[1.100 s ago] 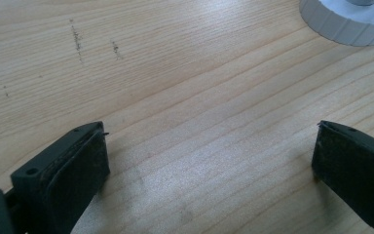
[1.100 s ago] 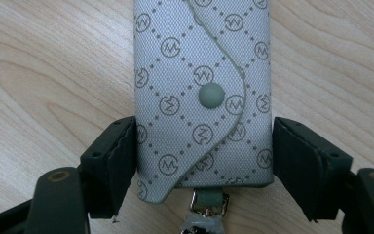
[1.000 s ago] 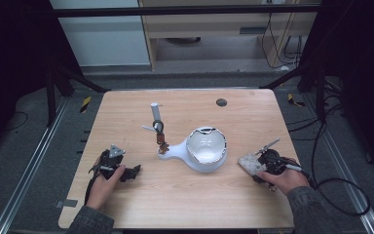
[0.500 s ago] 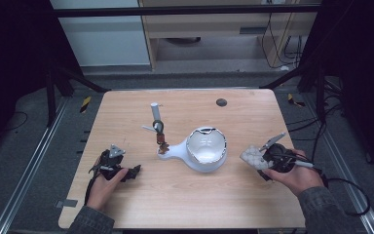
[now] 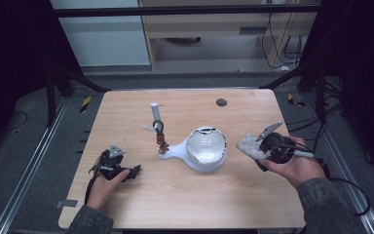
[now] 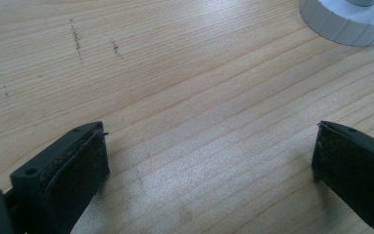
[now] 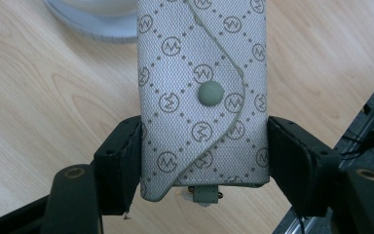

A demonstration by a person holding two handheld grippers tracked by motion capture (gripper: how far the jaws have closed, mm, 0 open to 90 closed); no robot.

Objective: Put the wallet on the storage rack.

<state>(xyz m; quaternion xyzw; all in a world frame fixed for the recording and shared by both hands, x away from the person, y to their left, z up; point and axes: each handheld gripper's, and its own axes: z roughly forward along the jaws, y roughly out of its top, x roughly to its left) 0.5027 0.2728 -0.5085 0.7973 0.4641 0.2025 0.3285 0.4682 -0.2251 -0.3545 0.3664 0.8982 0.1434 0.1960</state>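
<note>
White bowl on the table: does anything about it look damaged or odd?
Yes. The bowl has a jagged, dark-edged rim on its top and right side, as if chipped or cracked. It stands upright; nothing looks spilled.

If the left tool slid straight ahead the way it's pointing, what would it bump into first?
Probably the white lamp base. The left tool sits open and empty on the wooden table, with bare wood ahead. The ribbed white rim lies ahead and slightly to one side, so it might just clip it; depth is hard to judge.

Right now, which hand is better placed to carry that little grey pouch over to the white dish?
The right. Its gripper already clamps the pouch between its fingers, lifted beside the white dish. The left gripper sits open on the table, farther away.
</note>
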